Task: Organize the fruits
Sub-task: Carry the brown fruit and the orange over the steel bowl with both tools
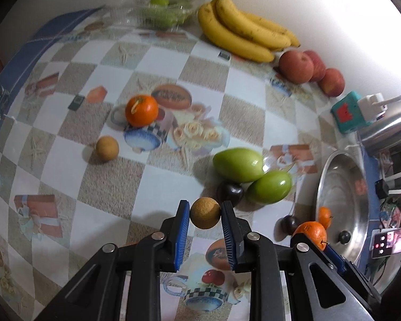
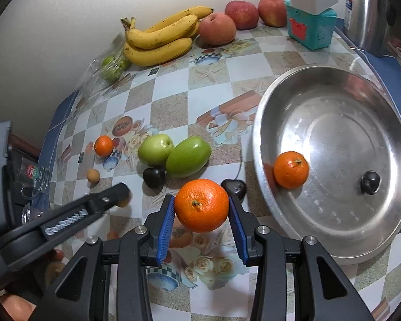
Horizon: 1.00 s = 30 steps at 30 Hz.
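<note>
A small round tan fruit with a rough skin (image 1: 205, 213) is clamped between the blue pads of the left gripper (image 1: 205, 214), and it is held above the checked tablecloth with printed pictures (image 1: 120, 187). A round orange mandarin with a small green stem (image 2: 202, 205) is grasped in the same way by the right gripper (image 2: 202, 208), just beside the rim of the wide shallow steel basin (image 2: 259, 139).

In the basin a second, smaller mandarin (image 2: 291, 170) is seen against the near-left wall, and one dark, almost black small fruit (image 2: 370, 182) lies apart from it, closer to the middle. On the cloth, two green oval fruits (image 2: 173, 153) are touching each other, and a dark glossy fruit (image 2: 154, 177) is placed directly in front of them. Another dark fruit (image 2: 234, 187) is partly hidden behind the held mandarin. Further to the left, a third mandarin (image 2: 103, 145) and a second small tan fruit (image 2: 93, 175) are lying near each other.

Along the white wall (image 2: 53, 26) a bunch of yellow bananas (image 2: 160, 37) is laid, with three red apples (image 2: 243, 14) in a row beside it. Small green fruits in a clear plastic bag (image 2: 112, 67) are found at the other end of the bananas.
</note>
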Each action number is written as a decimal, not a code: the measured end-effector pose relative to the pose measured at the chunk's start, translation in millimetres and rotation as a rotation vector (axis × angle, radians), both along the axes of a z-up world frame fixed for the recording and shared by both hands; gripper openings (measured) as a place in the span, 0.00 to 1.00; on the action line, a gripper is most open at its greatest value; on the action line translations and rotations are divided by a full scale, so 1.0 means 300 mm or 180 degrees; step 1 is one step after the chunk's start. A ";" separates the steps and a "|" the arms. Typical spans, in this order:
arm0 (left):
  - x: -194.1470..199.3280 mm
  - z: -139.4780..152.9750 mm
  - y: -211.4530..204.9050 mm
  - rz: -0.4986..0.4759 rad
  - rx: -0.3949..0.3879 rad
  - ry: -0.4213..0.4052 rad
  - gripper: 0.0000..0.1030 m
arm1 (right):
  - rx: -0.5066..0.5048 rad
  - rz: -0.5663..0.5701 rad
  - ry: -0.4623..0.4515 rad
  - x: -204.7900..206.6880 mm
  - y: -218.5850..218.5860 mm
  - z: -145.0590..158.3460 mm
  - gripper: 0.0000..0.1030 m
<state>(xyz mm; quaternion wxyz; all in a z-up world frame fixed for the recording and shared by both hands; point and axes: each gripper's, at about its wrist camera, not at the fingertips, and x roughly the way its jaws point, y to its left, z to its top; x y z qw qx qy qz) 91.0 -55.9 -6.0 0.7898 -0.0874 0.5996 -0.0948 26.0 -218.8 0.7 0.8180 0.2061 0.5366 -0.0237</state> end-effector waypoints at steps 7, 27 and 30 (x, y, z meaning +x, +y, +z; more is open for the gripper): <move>-0.010 0.052 -0.016 -0.0077 -0.0074 -0.0210 0.25 | -0.0059 -0.0241 -0.0043 -0.020 -0.078 0.016 0.41; -0.087 0.145 -0.363 -0.1015 -0.0156 -0.0855 0.25 | -0.0135 -0.1104 -0.0039 -0.096 -0.353 -0.003 0.41; -0.090 0.145 -0.416 -0.1119 -0.0206 -0.0894 0.26 | -0.0149 -0.1204 -0.0125 -0.102 -0.384 0.007 0.41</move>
